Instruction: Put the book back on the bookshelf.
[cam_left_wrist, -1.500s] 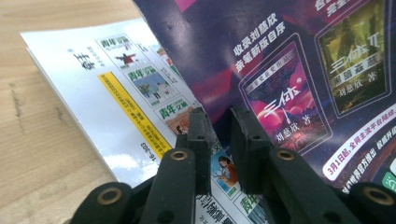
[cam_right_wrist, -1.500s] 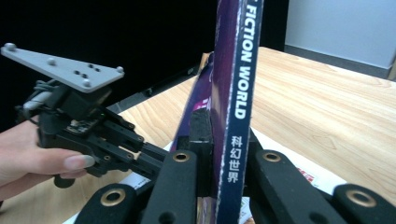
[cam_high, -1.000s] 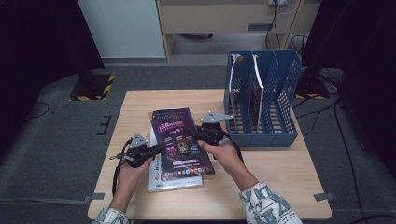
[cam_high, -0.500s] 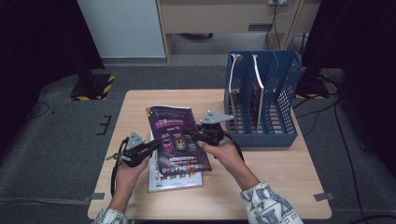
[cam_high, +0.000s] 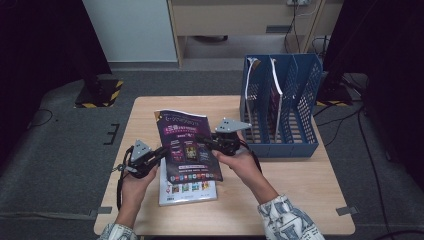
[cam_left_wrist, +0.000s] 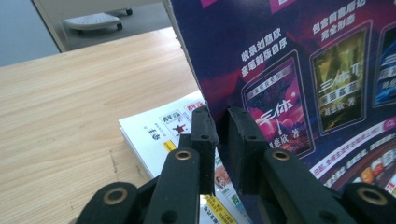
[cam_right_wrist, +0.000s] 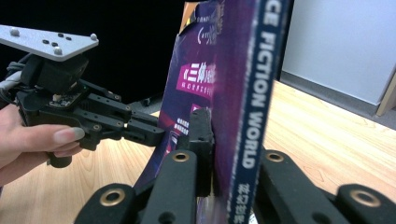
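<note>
Magazine work, both hands on it: glossy purple sci-fi magazine (cam_high: 187, 145) is held up off the light wooden table (cam_high: 295, 175), tilted, above a white-covered booklet (cam_high: 187, 189) lying flat. Left gripper (cam_high: 159, 153) is clamped on the mag's left edge; the left gripper view shows both pads pinching the cover. Right gripper (cam_high: 207, 141) is clamped on the spine side, pads either side of the blue spine strip. To do this well, I'd say keep both pinches firm & move the hands together so the pages don't buckle, then turn it spine-down toward the blue mesh file rack (cam_high: 280, 107), which stands well apart at the right.
</note>
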